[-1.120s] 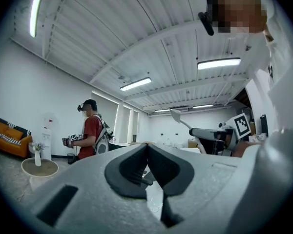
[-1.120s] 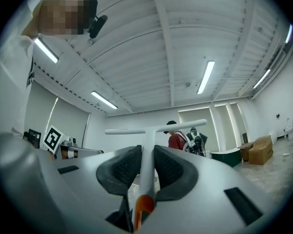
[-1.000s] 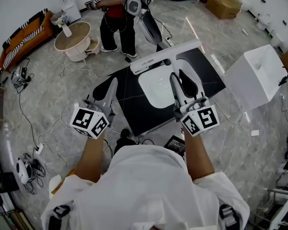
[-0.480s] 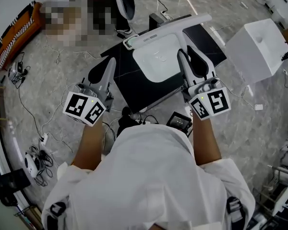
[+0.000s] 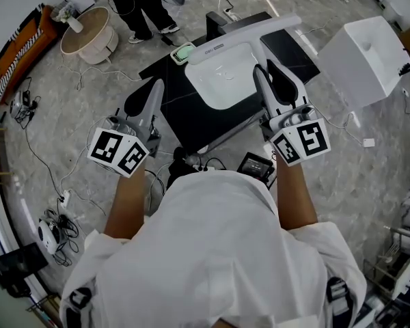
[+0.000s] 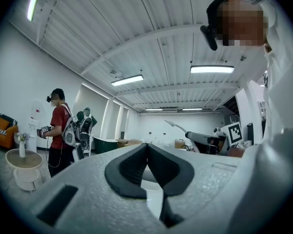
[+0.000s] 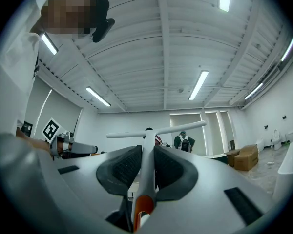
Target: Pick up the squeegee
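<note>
A white squeegee (image 5: 246, 36) with a long blade is held out over a black table (image 5: 184, 118) that has a white basin (image 5: 225, 80) set in it. My right gripper (image 5: 270, 70) is shut on its handle. In the right gripper view the white handle (image 7: 147, 155), orange at its near end, runs up between the dark pads to the crossbar blade (image 7: 156, 129). My left gripper (image 5: 154, 91) hovers over the table's left corner. It is shut with nothing in it, and its pads (image 6: 136, 165) meet in the left gripper view.
A white box (image 5: 362, 53) stands to the right of the table. At the back left are a round side table (image 5: 89, 36), a standing person (image 5: 140, 5) and an orange sofa (image 5: 20, 43). Cables (image 5: 55, 210) and a black device (image 5: 256, 166) lie on the floor.
Both grippers have shifted a little across the table, the right one still gripping the squeegee. The view has swung, so the table sits higher in the picture.
</note>
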`<state>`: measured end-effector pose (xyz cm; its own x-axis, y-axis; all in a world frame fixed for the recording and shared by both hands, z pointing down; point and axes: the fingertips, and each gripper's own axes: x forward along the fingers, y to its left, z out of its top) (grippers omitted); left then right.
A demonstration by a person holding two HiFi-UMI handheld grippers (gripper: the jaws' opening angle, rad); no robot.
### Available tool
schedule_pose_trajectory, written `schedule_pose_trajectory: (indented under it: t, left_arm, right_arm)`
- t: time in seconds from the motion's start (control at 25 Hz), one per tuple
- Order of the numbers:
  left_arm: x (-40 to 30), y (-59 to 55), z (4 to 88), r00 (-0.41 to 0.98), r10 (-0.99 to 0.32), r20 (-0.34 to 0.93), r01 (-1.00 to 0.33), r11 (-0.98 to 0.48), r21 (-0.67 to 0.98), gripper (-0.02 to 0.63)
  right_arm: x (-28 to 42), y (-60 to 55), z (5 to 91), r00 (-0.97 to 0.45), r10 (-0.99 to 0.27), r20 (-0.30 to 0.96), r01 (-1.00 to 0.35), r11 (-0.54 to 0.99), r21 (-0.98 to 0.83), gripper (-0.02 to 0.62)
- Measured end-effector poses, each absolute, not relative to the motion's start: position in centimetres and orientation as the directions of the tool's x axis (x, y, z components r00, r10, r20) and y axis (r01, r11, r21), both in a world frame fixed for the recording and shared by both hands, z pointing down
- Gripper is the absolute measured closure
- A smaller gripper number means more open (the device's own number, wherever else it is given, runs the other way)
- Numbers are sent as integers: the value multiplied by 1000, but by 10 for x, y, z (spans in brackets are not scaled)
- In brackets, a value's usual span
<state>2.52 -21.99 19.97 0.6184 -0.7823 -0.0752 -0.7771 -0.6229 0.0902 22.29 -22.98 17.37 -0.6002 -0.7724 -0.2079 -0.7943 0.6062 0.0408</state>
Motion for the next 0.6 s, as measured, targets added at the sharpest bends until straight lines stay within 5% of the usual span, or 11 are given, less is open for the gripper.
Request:
schedule_pose_trajectory:
  t: [0.6]
  left_arm:
    - [23, -214, 204, 638, -766, -74, -757, -642, 121, 591]
  right_arm:
    - [221, -225, 172, -598, -772, -216, -793, 608, 24, 508]
